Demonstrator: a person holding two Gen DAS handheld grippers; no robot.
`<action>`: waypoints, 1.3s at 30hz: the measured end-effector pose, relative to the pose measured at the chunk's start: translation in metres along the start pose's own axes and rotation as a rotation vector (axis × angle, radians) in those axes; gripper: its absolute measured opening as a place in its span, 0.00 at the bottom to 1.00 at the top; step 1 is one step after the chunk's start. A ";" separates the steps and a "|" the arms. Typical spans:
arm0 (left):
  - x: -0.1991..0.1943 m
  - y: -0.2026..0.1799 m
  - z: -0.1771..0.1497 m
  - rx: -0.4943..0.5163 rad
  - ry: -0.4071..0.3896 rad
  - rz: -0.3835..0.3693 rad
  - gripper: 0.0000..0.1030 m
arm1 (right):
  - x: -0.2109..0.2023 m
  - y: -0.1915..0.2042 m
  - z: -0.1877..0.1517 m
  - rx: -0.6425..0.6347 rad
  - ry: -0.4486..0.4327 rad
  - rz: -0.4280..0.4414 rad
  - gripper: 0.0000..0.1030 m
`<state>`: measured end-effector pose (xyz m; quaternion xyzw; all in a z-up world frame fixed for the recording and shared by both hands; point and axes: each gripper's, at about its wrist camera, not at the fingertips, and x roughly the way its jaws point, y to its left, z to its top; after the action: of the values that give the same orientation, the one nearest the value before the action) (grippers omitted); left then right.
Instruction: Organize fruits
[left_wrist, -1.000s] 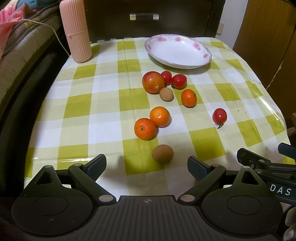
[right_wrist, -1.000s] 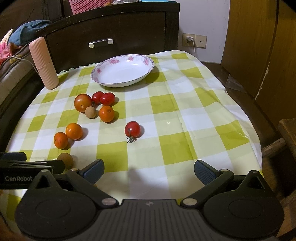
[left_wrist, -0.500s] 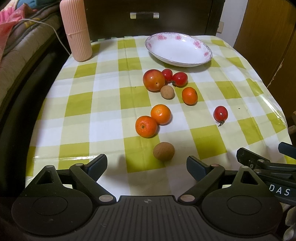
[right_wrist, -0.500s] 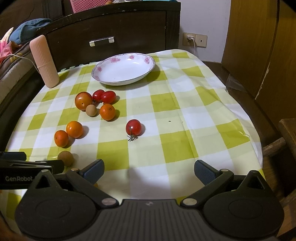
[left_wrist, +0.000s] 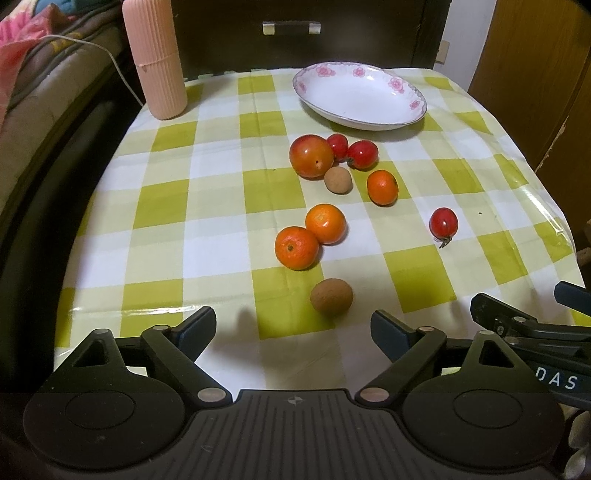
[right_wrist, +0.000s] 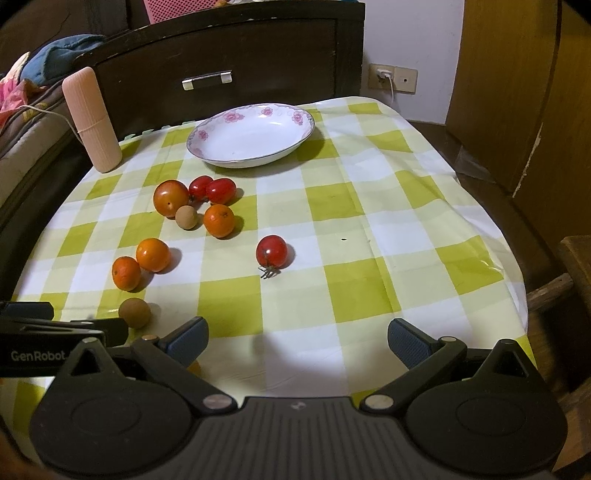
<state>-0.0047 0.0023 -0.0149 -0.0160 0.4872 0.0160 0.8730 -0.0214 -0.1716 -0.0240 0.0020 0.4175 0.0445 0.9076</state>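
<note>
Nearer now: brown fruit (left_wrist: 331, 296) ahead of left tongs (left_wrist: 293, 330).

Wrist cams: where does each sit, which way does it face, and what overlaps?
Left wrist: on the left gripper, angled down over the table's near-left; own jaws closing on nothing, right gripper at right.
Right wrist: on the right gripper, angled down further right; open jaws, left gripper at left.
Shared: plate, fruit, pink cup.
</note>
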 end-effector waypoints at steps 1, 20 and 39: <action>0.000 0.000 0.000 0.003 0.003 0.003 0.90 | 0.000 0.001 0.000 -0.002 0.002 0.002 0.99; -0.010 0.017 0.002 -0.005 -0.026 0.082 0.90 | 0.010 0.040 -0.015 -0.179 0.089 0.185 0.65; 0.013 0.001 0.003 0.055 0.042 0.007 0.59 | 0.012 0.039 -0.014 -0.221 0.102 0.263 0.23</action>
<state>0.0045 0.0040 -0.0244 0.0095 0.5057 0.0054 0.8626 -0.0277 -0.1322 -0.0404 -0.0457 0.4518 0.2085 0.8662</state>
